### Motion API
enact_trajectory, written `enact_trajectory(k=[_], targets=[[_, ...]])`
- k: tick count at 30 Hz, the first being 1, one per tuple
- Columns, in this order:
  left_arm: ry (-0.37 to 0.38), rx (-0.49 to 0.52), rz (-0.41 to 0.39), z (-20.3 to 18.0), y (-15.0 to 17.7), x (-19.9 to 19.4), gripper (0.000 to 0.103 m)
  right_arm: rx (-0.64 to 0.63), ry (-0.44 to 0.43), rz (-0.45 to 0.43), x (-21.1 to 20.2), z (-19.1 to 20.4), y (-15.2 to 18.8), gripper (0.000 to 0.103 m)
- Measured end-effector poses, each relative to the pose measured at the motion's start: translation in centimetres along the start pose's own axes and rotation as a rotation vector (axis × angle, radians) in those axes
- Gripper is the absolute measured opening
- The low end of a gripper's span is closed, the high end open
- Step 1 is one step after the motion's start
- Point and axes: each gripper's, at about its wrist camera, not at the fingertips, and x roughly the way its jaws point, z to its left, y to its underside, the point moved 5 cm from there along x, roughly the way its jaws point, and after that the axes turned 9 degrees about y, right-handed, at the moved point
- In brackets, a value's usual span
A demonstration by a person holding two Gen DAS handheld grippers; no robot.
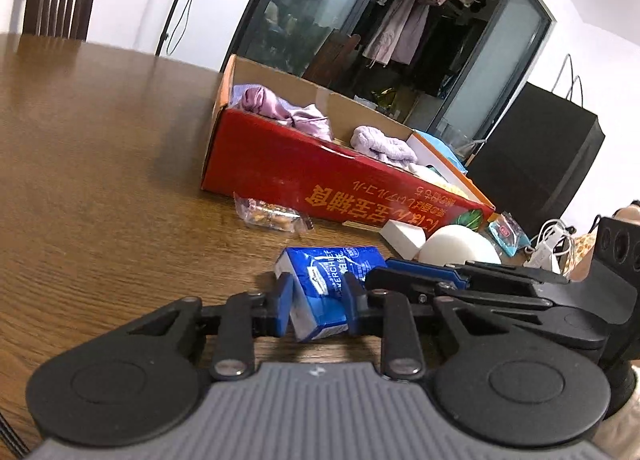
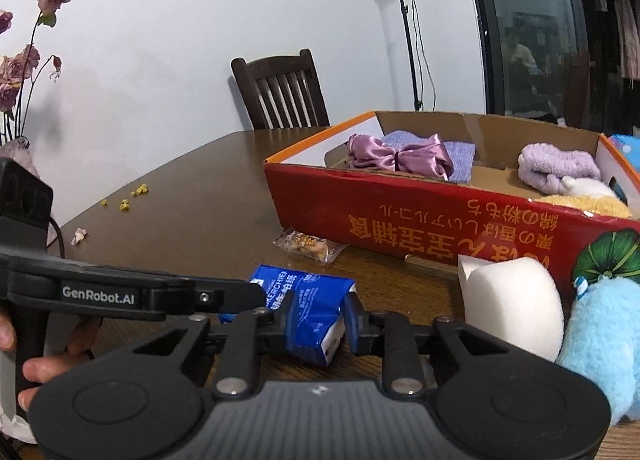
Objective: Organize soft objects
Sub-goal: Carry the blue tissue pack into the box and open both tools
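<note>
Left wrist view, tongs: our left tongs [image 1: 318, 310] are clamped on the near end of the blue tissue pack [image 1: 326, 284], 1 blue pad on each side.
Left wrist view, pack: it rests tilted on the table [image 1: 100, 180], and we see the right tongs pressing in on it from the right.
Left wrist view, box: the red cardboard box [image 1: 320, 176] stands beyond the pack, well apart, with a purple satin cloth [image 1: 276, 106] and a lilac towel [image 1: 382, 144] already inside.
Left wrist view, clutter: a snack packet [image 1: 270, 214], a white sponge block [image 1: 404, 236] and a white rounded sponge [image 1: 460, 246] lie between the pack and the box.
Right wrist view, tongs: our right tongs [image 2: 318, 326] are also clamped on the tissue pack [image 2: 308, 312], squeezing its wrapper inward.
Right wrist view, neighbours: the rounded sponge [image 2: 514, 306] sits just beside the right tongs, with a blue plush toy [image 2: 600, 336] touching it.
Risk, double grip: we judge that with 2 tongs on 1 soft pack, pulling unevenly could tear the wrapper or twist it loose.
Risk, lift path: we judge that a low carry could catch the box wall or knock the sponge and snack packet.
</note>
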Motion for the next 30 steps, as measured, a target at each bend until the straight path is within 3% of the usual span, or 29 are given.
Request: enact_trajectory(k=[7, 12, 16, 20, 24, 25, 27, 29, 30], targets=[[0.046, 0.057, -0.103, -2.5, -1.4, -2.2, 0.026, -0.013, 0.041, -0.102, -2.2, 0.1, -1.4, 0.017], [0.107, 0.125, -0.150, -5.6, -6.8, -1.9, 0.026, 0.033, 0.065, -0.207, -4.9, -1.5, -4.5, 0.017], [0.149, 0.131, -0.135, -7.1, -13.2, 2.1, 0.026, 0.046, 0.115, -0.219, -4.8, -5.0, -9.3, 0.017], [0.132, 0.075, -0.107, -5.8, -18.3, 8.3, 0.026, 0.091, 0.132, -0.194, -1.7, -9.6, -13.6, 0.017], [0.074, -0.073, 0.000, -1.7, -21.4, 15.8, 0.026, 0.152, 0.139, -0.070, 4.7, -14.0, -16.7, 0.017], [0.059, -0.068, 0.034, -1.0, -21.7, 17.5, 0.026, 0.144, 0.150, -0.035, 6.5, -14.8, -17.2, 0.017], [0.002, -0.085, 0.118, 1.0, -21.4, 20.5, 0.026, 0.159, 0.180, 0.028, 10.0, -16.3, -17.6, 0.017], [-0.068, -0.109, 0.252, 2.4, -20.4, 23.5, 0.025, 0.172, 0.194, 0.110, 13.5, -17.4, -17.3, 0.017], [-0.100, -0.113, 0.276, 2.8, -20.0, 24.4, 0.025, 0.168, 0.199, 0.160, 14.9, -17.7, -16.9, 0.017]])
